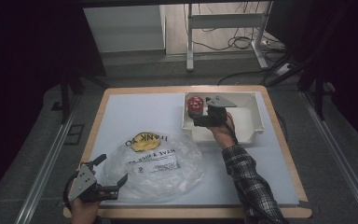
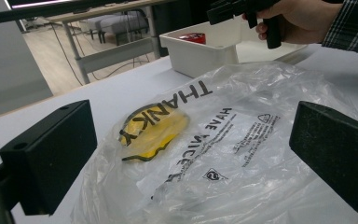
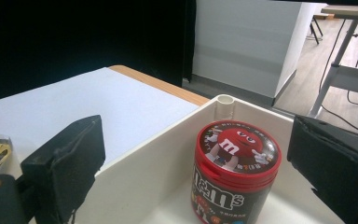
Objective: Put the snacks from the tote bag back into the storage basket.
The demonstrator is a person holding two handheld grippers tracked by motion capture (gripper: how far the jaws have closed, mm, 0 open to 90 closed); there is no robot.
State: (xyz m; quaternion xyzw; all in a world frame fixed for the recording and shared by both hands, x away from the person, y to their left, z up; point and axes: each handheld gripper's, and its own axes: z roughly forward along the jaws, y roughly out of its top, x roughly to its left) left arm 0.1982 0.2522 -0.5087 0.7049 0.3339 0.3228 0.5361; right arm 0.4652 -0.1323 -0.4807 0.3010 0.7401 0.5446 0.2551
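Down at the near edge of the table (image 1: 121,95), the left gripper (image 1: 111,174) is held low in the person's left hand (image 1: 85,211), its jaws spread wide apart and pointed across at the clear plastic bag (image 1: 161,165), nothing between them. The bag is laid flat on the white table top, just beyond those jaws; "THANK" and "HAVE A NICE" can be read on it in black print, beside a yellow patch (image 2: 154,130). Farther out, the right forearm in a plaid sleeve (image 1: 251,184) is stretched forward, and the right gripper (image 1: 200,111) is held over the white bin (image 1: 258,122). Its jaws are parted too, empty. Just ahead of them, in the bin's corner, a candy jar (image 3: 235,175) is stood upright, "m&m's" printed on its dark side and a red character on the lid.
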